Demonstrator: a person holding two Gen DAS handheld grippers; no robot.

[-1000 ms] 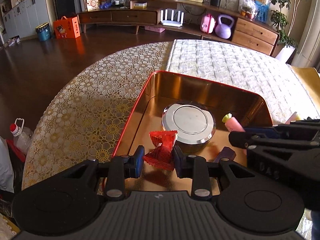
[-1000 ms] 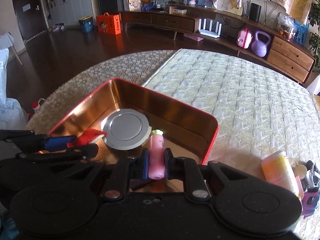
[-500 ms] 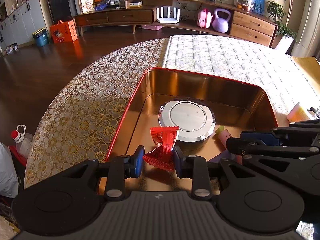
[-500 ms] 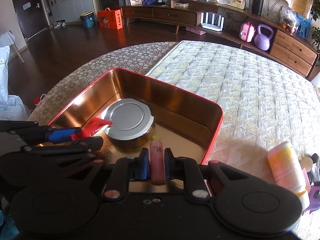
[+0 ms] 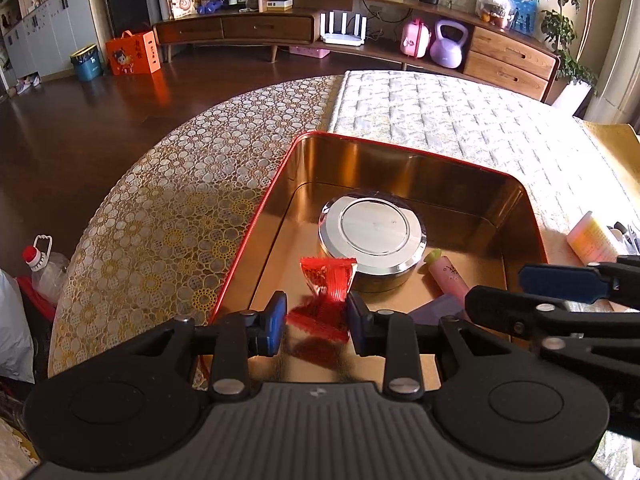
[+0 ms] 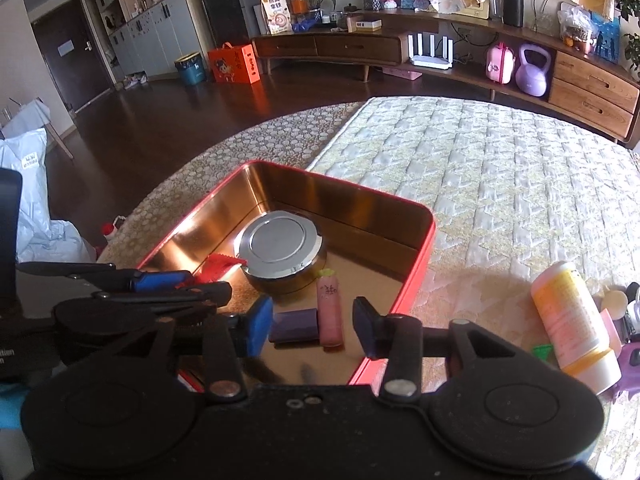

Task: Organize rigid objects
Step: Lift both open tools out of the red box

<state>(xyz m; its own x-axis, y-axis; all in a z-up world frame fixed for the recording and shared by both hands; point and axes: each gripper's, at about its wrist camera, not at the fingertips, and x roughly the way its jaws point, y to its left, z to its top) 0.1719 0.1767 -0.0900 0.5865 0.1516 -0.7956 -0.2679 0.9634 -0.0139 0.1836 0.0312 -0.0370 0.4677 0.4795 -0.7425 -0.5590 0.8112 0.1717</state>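
Over the near end of the red tin point(image 5: 256, 224), the left gripper point(image 5: 316, 322) has its fingers nearly closed on a red foil sachet point(image 5: 326, 292), light, crinkly and likely to slip, best pinched across its flat middle. Right of it, the right gripper point(image 6: 312, 326) has just been opening; its fingers stand apart around the pink tube point(image 6: 330, 312), free on the tin's floor beside the round silver tin point(image 6: 280, 246); stiff and smooth, the tube is best gripped mid-body.

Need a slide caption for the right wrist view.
Right tongs, just opened, above pink tube lying in red tin beside round silver tin.
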